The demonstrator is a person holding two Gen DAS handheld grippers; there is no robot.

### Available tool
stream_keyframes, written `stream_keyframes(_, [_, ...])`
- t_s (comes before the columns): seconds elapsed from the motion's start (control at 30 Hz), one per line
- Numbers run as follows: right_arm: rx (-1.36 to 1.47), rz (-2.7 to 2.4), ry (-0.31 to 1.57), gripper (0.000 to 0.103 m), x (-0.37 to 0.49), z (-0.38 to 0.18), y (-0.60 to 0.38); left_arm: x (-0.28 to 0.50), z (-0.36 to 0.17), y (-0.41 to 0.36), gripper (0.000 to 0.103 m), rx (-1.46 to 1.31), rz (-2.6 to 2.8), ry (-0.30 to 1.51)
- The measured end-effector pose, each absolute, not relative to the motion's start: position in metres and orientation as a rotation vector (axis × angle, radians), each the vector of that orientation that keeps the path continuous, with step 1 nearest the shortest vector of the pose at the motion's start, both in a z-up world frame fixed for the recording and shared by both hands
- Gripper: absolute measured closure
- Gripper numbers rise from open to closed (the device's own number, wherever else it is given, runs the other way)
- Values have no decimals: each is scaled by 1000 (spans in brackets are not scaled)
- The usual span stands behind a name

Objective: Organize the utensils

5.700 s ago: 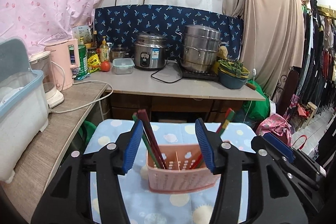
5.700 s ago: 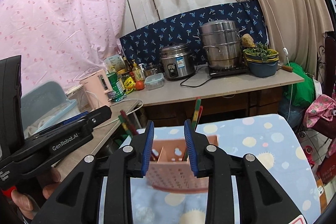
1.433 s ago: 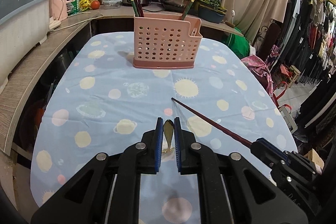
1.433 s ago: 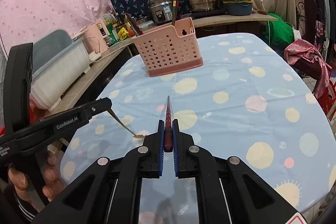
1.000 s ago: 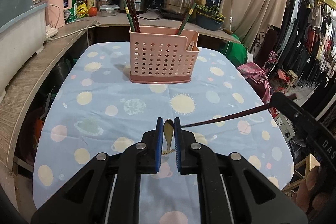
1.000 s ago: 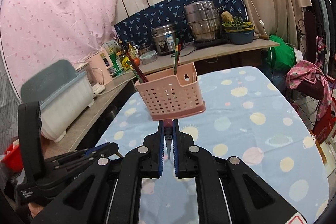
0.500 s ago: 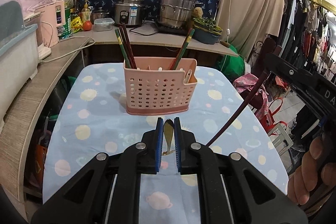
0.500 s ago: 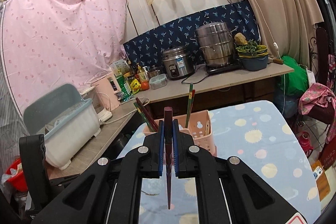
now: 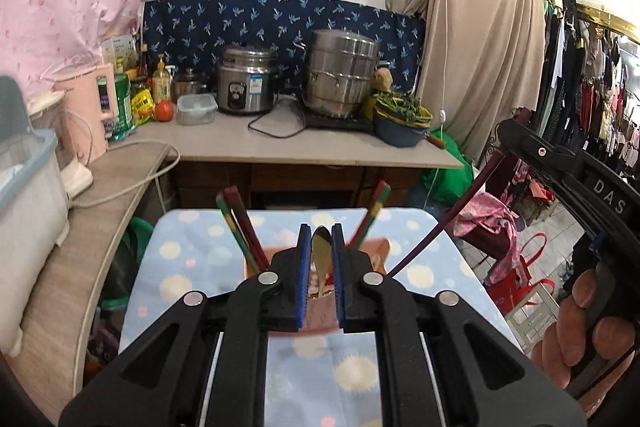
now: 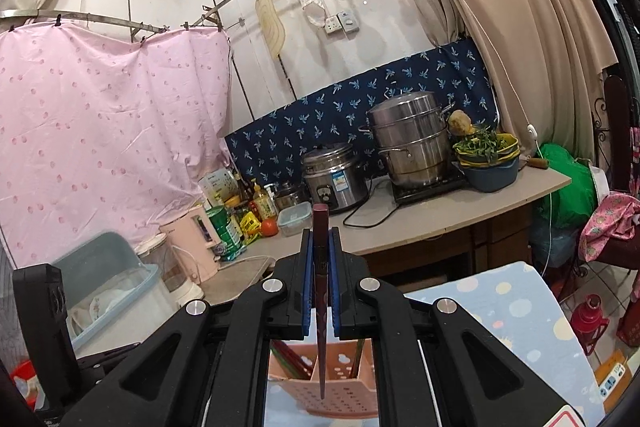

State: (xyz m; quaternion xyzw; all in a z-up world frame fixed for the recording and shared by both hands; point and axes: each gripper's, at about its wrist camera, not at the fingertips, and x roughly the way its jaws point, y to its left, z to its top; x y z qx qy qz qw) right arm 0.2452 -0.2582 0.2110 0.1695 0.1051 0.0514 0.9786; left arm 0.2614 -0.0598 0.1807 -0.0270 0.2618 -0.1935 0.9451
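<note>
My left gripper [image 9: 320, 239] is shut on a gold spoon [image 9: 321, 255], held upright just above the pink perforated utensil basket [image 9: 380, 253] on the blue patterned table. My right gripper [image 10: 320, 243] is shut on a dark red chopstick [image 10: 321, 267] that points down over the basket [image 10: 340, 393]; its tip hangs at the basket's opening. In the left wrist view the chopstick [image 9: 444, 217] slants in from the right gripper's body [image 9: 568, 167]. Several red and green chopsticks [image 9: 240, 231] stand in the basket.
A counter [image 9: 280, 147] behind the table carries a rice cooker [image 9: 244, 79], a steel steamer pot [image 9: 344, 79], bottles and a bowl of greens [image 9: 402, 115]. A dish rack box [image 9: 24, 187] sits at left. Clothes racks [image 9: 592, 79] hang at right.
Both grippers have risen and moved forward over the basket. The chopstick has tipped from lying flat to pointing down. The spoon stays clamped in the left gripper.
</note>
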Motion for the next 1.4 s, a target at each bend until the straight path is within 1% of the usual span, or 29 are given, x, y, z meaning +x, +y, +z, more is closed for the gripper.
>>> stream_keyframes(0.2, [335,88,219,96,281,203,-254,296,179,-65,93,-48,-373,535])
stream_keyframes(0.47, [323,101,313,96,306,162,-244,324,150,-68,93,-47,-361,594])
stream_keyframes(0.63, [322,111,365,96,314,140,-237,332,132,-73,94,-34,-352,624])
stream_keyframes(0.7, [315,112,381,96,316,133,-234,333,127,-76,96,-27,-346,629])
stream_keyframes(0.93, [296,103,426,96,322,115,-229,338,114,-77,96,-41,-354,656])
stream_keyframes(1.0, [298,106,433,95,322,113,-229,338,114,-77,96,-44,-356,656])
stream_keyframes(1.03, [299,104,430,93,321,113,-230,338,114,-77,96,-43,-355,656])
stream_keyframes(1.07, [298,102,431,88,320,112,-230,338,114,-77,96,-45,-354,656])
stream_keyframes(1.1, [299,103,434,87,320,112,-230,338,114,-77,96,-47,-354,655])
stream_keyframes(1.17, [300,102,434,85,318,112,-232,337,113,-77,92,-52,-349,658])
stream_keyframes(1.23, [300,99,431,85,315,113,-233,335,113,-76,80,-60,-344,656])
stream_keyframes(1.27, [303,97,428,83,313,114,-234,334,114,-75,76,-63,-342,653])
stream_keyframes(1.3, [305,96,426,79,311,114,-235,332,115,-75,69,-63,-338,649])
stream_keyframes(1.33, [307,94,422,77,309,115,-236,330,115,-75,64,-60,-333,643])
stream_keyframes(1.37, [308,91,417,73,306,116,-237,327,116,-76,63,-55,-329,635])
stream_keyframes(1.4, [309,88,413,70,304,118,-237,325,117,-75,60,-51,-326,632])
